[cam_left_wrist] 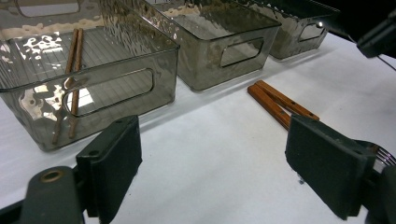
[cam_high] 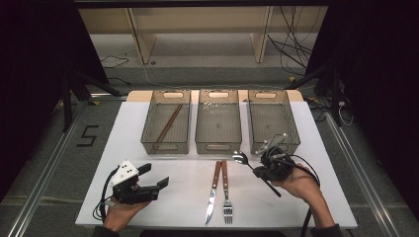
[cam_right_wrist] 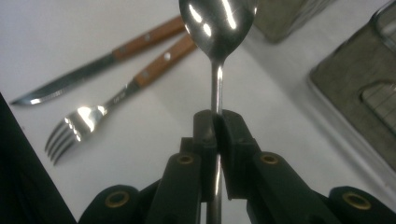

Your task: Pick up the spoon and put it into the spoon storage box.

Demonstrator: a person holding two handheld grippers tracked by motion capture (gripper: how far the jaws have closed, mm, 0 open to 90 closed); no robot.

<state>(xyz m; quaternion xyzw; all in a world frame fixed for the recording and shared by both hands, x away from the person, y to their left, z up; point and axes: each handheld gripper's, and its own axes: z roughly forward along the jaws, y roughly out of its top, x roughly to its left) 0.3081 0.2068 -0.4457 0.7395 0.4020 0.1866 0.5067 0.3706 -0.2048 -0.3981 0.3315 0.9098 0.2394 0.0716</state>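
My right gripper (cam_high: pixel 260 170) is shut on a metal spoon (cam_right_wrist: pixel 217 28); its shiny bowl (cam_high: pixel 240 157) sticks out to the left, just above the white table in front of the bins, and its dark handle trails back toward the hand. In the right gripper view the jaws (cam_right_wrist: pixel 216 133) pinch the spoon's neck. A knife (cam_high: pixel 213 191) and a fork (cam_high: pixel 226 192) with wooden handles lie side by side at the table's front middle. My left gripper (cam_high: pixel 154 176) rests low at the front left, jaws wide open (cam_left_wrist: pixel 219 163) with nothing between them.
Three clear smoked bins stand in a row at the back: the left bin (cam_high: pixel 166 123) holds brown chopsticks (cam_high: pixel 168 124), while the middle bin (cam_high: pixel 218 123) and the right bin (cam_high: pixel 272 121) hold nothing I can make out. Bare white table (cam_high: pixel 183 197) lies around the cutlery.
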